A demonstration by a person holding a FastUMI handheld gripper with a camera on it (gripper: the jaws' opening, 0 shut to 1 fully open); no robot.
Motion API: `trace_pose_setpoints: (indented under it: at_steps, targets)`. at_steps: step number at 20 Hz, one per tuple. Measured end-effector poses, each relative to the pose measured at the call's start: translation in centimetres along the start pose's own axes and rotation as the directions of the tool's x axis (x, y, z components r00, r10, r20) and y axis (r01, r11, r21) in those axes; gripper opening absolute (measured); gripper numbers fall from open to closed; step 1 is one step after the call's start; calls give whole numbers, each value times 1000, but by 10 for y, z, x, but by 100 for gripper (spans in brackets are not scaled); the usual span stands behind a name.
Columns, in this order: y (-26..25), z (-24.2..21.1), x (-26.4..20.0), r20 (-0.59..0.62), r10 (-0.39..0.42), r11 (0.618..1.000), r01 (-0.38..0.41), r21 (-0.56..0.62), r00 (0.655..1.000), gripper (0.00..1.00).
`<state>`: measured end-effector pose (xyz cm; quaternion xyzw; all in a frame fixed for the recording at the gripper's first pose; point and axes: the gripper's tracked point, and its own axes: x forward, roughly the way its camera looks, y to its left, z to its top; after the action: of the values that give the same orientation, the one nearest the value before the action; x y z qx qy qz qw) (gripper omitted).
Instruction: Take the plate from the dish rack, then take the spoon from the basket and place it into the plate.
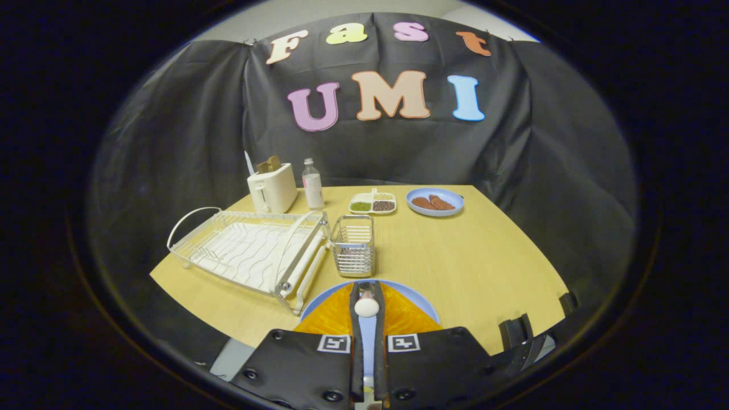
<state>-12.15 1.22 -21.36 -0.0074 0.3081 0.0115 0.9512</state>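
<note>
Holding a white spoon (367, 307) between nearly closed fingers, the gripper (367, 296) hovered at lower centre over the blue plate (424, 303). Dish rack (250, 250), left of centre: empty; plate already out on the wooden table (467, 262). Wire basket (353, 245), just beyond the fingers: spoon removed. Remaining, by judgement: release into the plate. Spoon handle hidden between the fingers; plate largely covered.
</note>
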Motion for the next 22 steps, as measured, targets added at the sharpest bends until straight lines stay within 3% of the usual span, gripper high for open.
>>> trace_pose_setpoints:
  at_steps: [22]
  targets:
    - [-5,-42,-6,-49,-56,998,55,-16,997,12]
